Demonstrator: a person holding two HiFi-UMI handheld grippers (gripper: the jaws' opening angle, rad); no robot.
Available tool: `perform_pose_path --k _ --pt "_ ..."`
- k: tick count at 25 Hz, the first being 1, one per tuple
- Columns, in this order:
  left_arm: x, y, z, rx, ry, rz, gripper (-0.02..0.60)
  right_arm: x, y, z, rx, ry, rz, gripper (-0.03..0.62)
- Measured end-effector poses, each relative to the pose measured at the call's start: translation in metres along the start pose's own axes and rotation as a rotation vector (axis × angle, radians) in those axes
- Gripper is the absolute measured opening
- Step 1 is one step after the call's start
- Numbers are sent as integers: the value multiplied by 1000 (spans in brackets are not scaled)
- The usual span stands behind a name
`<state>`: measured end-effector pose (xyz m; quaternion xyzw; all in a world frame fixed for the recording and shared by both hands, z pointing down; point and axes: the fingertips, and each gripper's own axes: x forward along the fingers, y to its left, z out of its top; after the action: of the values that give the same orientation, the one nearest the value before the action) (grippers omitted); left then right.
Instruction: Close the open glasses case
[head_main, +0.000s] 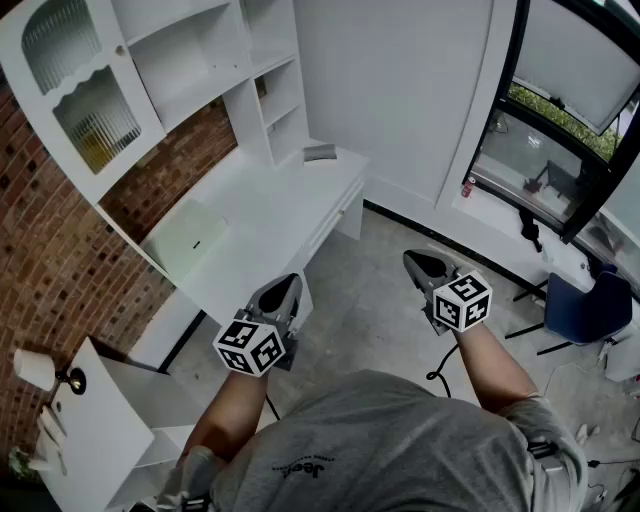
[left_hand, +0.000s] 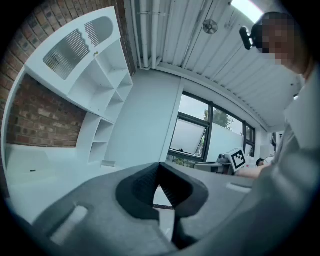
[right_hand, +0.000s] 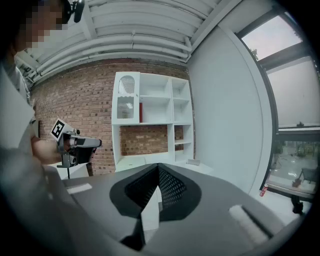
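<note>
The glasses case (head_main: 320, 152) is a small grey thing lying at the far end of the white desk (head_main: 262, 225). It is too distant to see how its lid stands. It also shows as a small grey shape in the left gripper view (left_hand: 108, 163) and the right gripper view (right_hand: 193, 162). My left gripper (head_main: 289, 283) hovers by the desk's near corner, jaws together and empty (left_hand: 159, 169). My right gripper (head_main: 414, 260) hangs over the floor to the right of the desk, also shut on nothing (right_hand: 158, 171). Both are far short of the case.
A white shelf unit (head_main: 200, 70) with a glass-door cabinet stands on the desk against a brick wall (head_main: 60, 260). A pale flat sheet (head_main: 188, 238) lies on the desk. A blue chair (head_main: 585, 305), a window and a red can (head_main: 467, 187) are at the right. A low white cabinet (head_main: 95, 430) is at the bottom left.
</note>
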<state>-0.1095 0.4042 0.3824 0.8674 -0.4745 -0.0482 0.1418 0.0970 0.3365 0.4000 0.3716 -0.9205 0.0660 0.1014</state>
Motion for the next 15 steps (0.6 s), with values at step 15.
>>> perform_pose_path --k 15 --pt "19 -8 3 18 6 4 -3 -1 -21 5 3 -11 -3 8"
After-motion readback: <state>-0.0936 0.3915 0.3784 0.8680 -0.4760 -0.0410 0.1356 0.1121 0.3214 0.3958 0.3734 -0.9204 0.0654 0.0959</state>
